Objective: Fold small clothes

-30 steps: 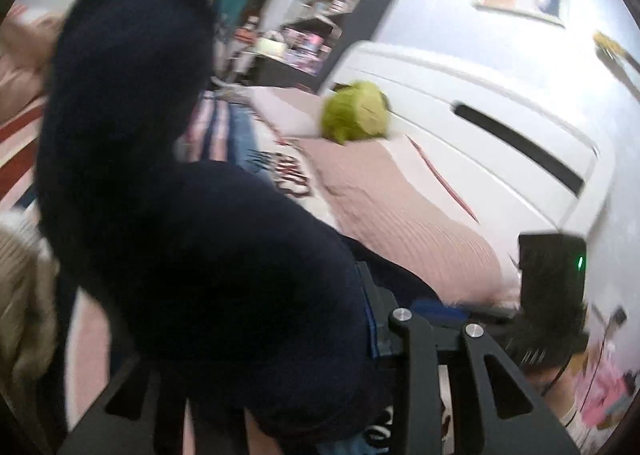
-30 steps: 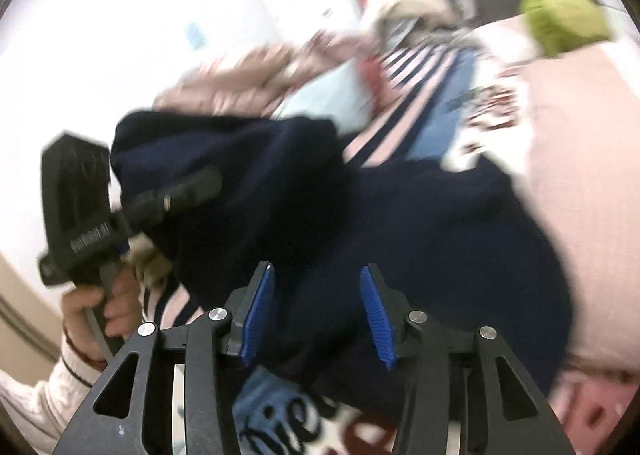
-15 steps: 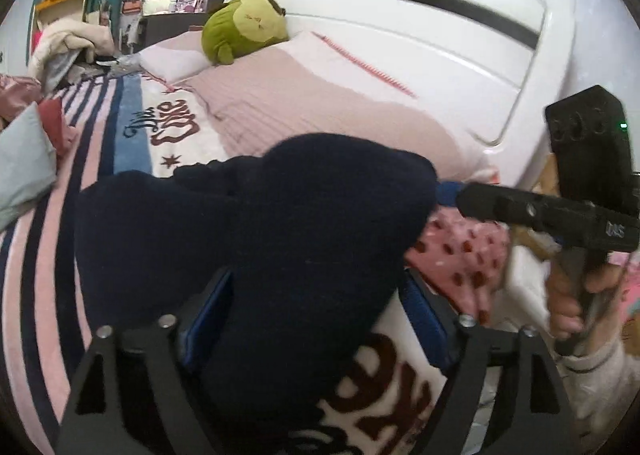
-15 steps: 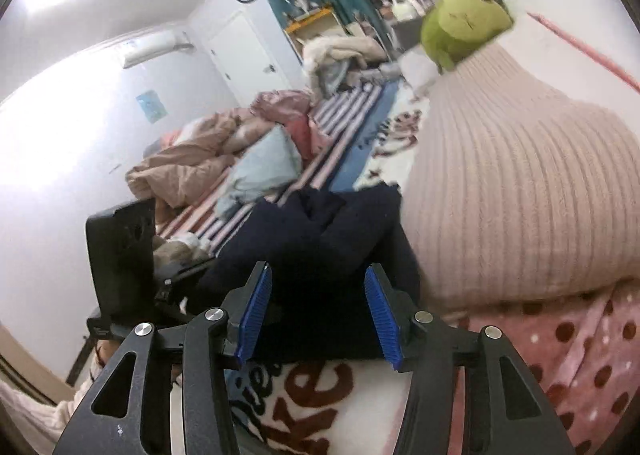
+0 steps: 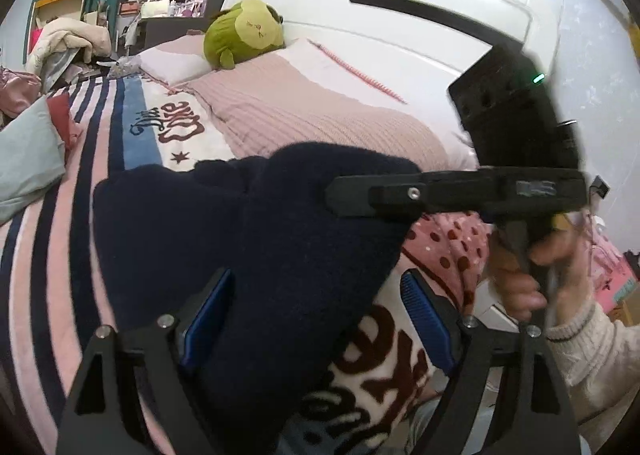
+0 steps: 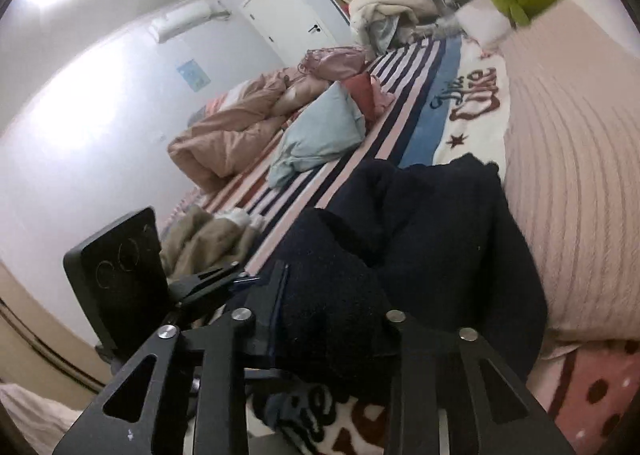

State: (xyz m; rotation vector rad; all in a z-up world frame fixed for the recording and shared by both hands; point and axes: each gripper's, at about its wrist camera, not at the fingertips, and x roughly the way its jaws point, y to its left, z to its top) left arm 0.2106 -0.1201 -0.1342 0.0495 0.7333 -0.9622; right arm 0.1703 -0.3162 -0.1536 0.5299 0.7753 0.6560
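A dark navy knit garment [image 5: 248, 239] lies bunched on the striped bedspread [image 5: 60, 239]; it also shows in the right wrist view [image 6: 432, 239]. My left gripper [image 5: 316, 315] is open, its blue pads either side of a fold of the garment without pinching it. My right gripper [image 6: 328, 319] sits over the garment's near fold, with cloth between its fingers; the pads are mostly hidden. In the left wrist view the right gripper [image 5: 452, 195] reaches in from the right, its tip over the garment.
A pink ribbed pillow [image 5: 320, 119] and a green plush toy [image 5: 244, 31] lie by the white headboard [image 5: 400, 15]. A light blue garment [image 6: 320, 135], a brown quilt [image 6: 232, 135] and a beige garment [image 6: 208, 235] lie to the left. A pink dotted cloth [image 5: 452, 243] lies at the right.
The navy garment was held up in front of my left camera; it now lies on the bed. My left gripper has let go, and my right gripper has come down onto the near fold.
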